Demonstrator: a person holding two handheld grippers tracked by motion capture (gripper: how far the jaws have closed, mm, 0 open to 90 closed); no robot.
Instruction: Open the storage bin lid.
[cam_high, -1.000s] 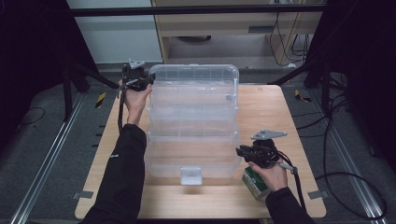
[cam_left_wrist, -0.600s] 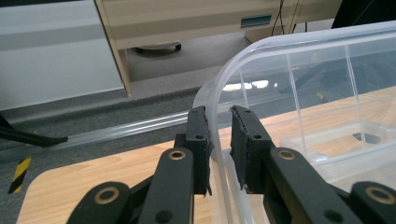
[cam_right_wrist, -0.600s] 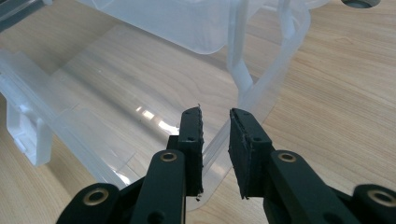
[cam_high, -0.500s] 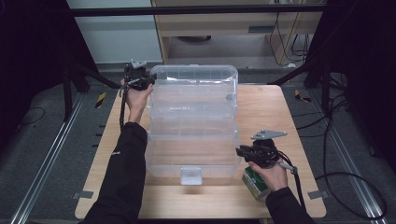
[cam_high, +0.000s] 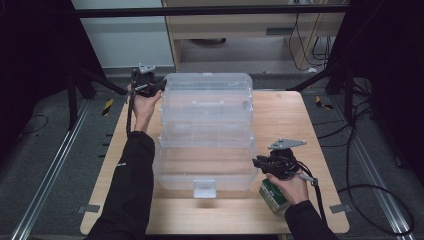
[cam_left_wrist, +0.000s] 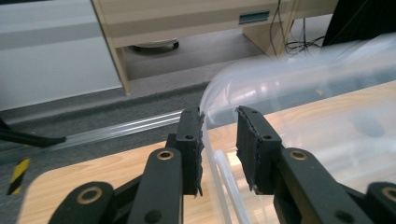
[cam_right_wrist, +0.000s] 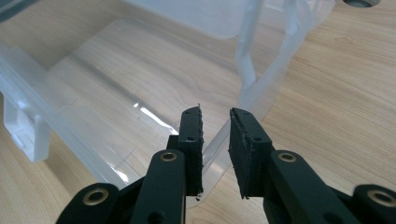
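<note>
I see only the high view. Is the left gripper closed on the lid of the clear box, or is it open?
Observer: It is open. In the left gripper view, the left gripper has just been opening. The rim of the lid stands between its jaws, with a gap beside it.
Operator: And the right gripper?
Observer: In the right gripper view, the right gripper stands astride the corner rim of the box. I cannot tell whether its pads press the rim.
</note>
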